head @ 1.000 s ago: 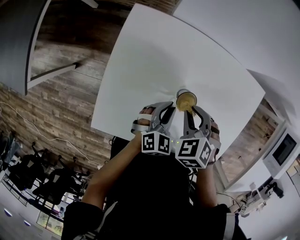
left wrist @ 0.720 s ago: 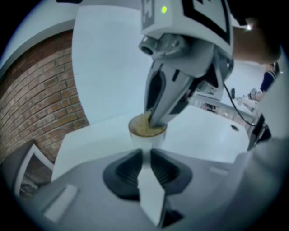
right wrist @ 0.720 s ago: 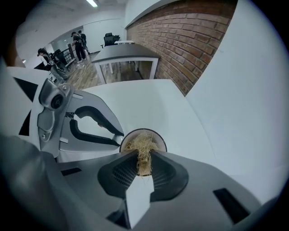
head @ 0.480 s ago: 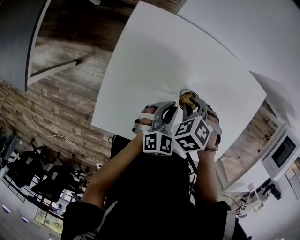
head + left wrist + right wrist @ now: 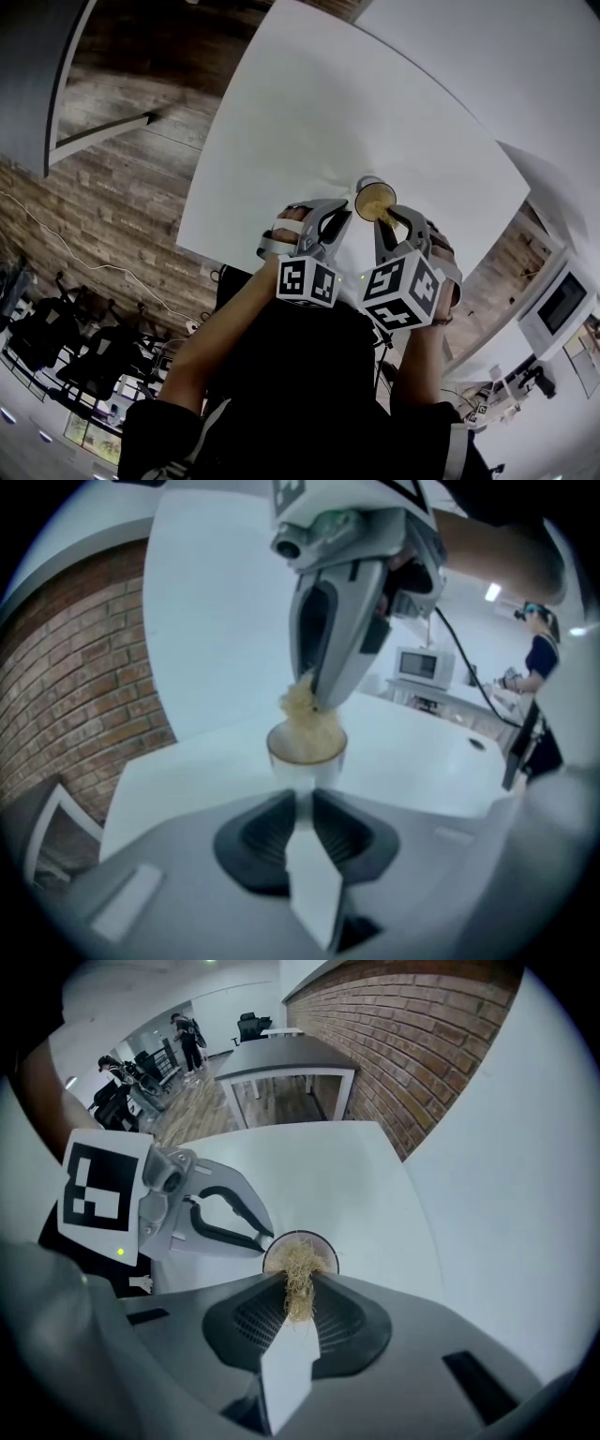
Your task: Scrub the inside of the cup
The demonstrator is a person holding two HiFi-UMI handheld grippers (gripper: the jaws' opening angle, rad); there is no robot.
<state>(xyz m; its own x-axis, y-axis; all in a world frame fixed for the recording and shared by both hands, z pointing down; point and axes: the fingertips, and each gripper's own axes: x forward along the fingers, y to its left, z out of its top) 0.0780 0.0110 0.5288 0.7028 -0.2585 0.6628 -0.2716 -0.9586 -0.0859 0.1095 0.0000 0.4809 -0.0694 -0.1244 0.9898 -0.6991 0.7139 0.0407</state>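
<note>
A small white cup [image 5: 375,199] stands on the white table [image 5: 309,122], with a straw-coloured fibrous scrubber [image 5: 377,201] filling its mouth. My left gripper [image 5: 345,217] is shut on the cup's side; in the left gripper view the cup [image 5: 307,754] sits just beyond the left gripper [image 5: 305,794]. My right gripper [image 5: 384,223] comes down over the cup and is shut on the scrubber. In the right gripper view the scrubber [image 5: 298,1283] runs from the right gripper [image 5: 298,1305] into the cup [image 5: 323,1246], and the left gripper [image 5: 265,1239] touches the cup's left rim.
The cup stands near the table's near edge [image 5: 272,272]. A second white table [image 5: 487,75] lies to the right. Wood-look floor [image 5: 122,187] and office chairs [image 5: 56,347] are at the left. A grey table [image 5: 281,1058] and people stand far off.
My right gripper has twisted over the cup, its marker cube swinging left and then back right and lower. The left gripper and the cup have stayed almost in place.
</note>
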